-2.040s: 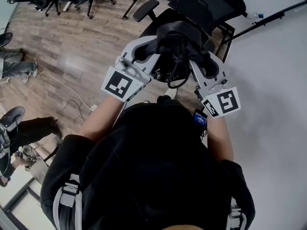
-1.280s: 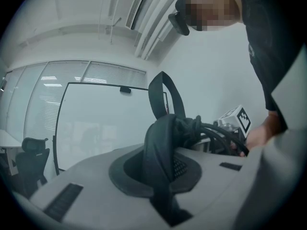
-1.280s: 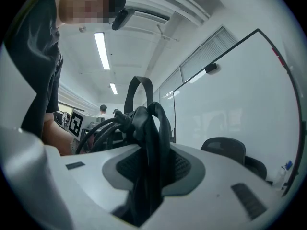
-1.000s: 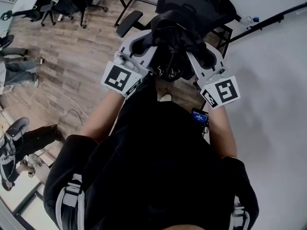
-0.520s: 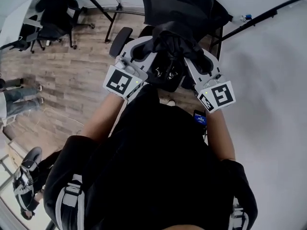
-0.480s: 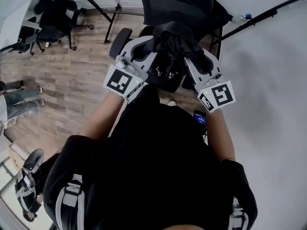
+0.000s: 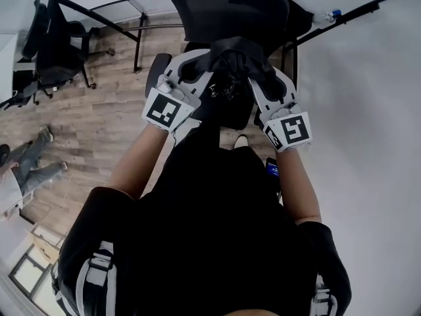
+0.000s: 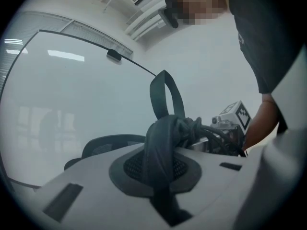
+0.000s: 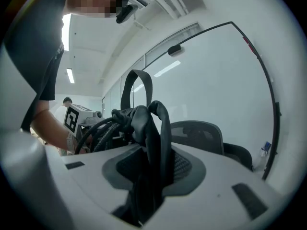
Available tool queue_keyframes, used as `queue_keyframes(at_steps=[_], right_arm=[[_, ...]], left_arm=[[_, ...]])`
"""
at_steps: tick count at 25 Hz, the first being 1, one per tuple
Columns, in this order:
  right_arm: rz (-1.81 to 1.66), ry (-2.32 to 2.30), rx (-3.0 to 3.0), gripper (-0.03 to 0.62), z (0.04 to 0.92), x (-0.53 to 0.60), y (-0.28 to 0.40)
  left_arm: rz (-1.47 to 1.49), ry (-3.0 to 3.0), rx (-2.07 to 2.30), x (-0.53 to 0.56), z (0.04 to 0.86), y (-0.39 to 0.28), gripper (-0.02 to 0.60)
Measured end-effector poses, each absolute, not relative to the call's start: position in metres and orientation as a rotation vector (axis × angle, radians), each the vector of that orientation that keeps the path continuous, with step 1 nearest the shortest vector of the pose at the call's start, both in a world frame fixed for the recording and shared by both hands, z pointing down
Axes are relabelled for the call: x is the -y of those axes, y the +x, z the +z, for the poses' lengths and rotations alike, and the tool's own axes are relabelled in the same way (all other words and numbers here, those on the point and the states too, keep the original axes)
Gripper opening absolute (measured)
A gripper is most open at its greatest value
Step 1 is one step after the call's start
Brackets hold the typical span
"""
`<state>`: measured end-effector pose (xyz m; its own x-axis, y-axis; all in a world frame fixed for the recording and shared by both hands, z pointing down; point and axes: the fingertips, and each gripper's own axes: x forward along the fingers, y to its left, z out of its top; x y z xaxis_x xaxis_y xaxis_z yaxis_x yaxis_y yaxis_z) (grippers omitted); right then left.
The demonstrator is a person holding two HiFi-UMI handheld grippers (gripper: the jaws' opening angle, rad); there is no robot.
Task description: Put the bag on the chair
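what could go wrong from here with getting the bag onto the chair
The left hand-held gripper and right hand-held gripper pinch only bunched straps of the bag; one could slip and the bag would swing. Its loose cords might snag the chair armrest on the way down.

A wood-plank floor (image 7: pixel 99 117) is seen across the left of the head view, and a dark office chair (image 7: pixel 56 51) is parked on it at the upper left. Legs in jeans (image 7: pixel 36 163) are stretched out at the left edge. A wide white surface (image 7: pixel 368 143) fills the right side, crossed by a black bar (image 7: pixel 368 6), with a small blue-capped bottle (image 7: pixel 327 16) just beside the bar's lower end. Ceiling light strips (image 9: pixel 70 74) are shown in the right gripper view.
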<state>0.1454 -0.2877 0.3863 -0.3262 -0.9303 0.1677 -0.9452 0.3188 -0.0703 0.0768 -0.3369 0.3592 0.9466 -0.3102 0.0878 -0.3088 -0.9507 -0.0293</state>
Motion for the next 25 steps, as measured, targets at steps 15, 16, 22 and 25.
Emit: queue_keyframes(at_steps=[15, 16, 22, 25], right_arm=[[0.341, 1.987, 2.275, 0.114, 0.498, 0.355, 0.173], [0.359, 1.993, 2.259, 0.114, 0.508, 0.358, 0.176], [0.458, 1.99, 2.18, 0.114, 0.564, 0.38, 0.189], [0.499, 1.991, 2.144, 0.114, 0.585, 0.393, 0.194]], left_arm=[[-0.215, -3.18, -0.35, 0.414, 0.475, 0.109, 0.038], [-0.236, -3.18, -0.342, 0.418, 0.486, 0.113, 0.038], [-0.336, -3.203, -0.326, 0.445, 0.538, 0.128, 0.038], [-0.374, -3.227, -0.328, 0.459, 0.559, 0.133, 0.038]])
